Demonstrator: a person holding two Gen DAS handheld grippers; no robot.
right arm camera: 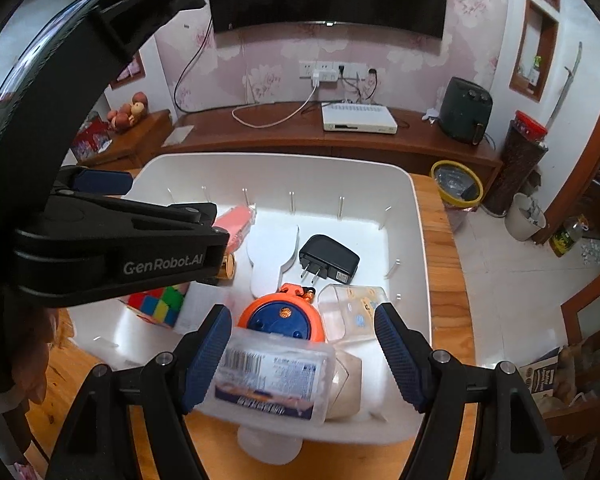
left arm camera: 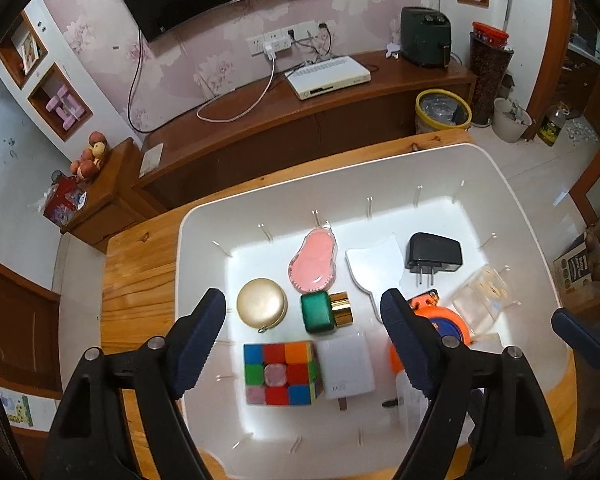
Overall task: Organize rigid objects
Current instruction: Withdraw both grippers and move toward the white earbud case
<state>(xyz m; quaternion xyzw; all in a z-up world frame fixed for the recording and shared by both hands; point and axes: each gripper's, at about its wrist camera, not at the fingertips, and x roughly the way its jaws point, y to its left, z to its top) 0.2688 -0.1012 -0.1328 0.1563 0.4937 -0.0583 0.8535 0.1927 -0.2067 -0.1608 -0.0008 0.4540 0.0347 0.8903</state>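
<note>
A white bin [left arm camera: 204, 216] on the wooden table holds a Rubik's cube [left arm camera: 282, 372], a gold compact [left arm camera: 261, 302], a green perfume bottle [left arm camera: 325, 312], a pink brush [left arm camera: 313, 260], a white mirror [left arm camera: 374, 268], a black charger [left arm camera: 434, 256], a white adapter [left arm camera: 348, 364], an orange tape measure [right arm camera: 282, 316] and a clear box [right arm camera: 354, 306]. My left gripper [left arm camera: 304, 344] is open and empty above the bin. My right gripper [right arm camera: 304, 352] is open; a clear labelled bottle [right arm camera: 270, 380] lies between its fingers, against the left fingertip [right arm camera: 210, 354], over the bin's near rim.
The wooden table [left arm camera: 140, 280] carries the bin. Behind it stands a TV cabinet [left arm camera: 300, 120] with a white set-top box [left arm camera: 328, 76] and a dark air fryer [left arm camera: 426, 36]. A yellow-rimmed waste bin [left arm camera: 442, 110] is on the floor to the right.
</note>
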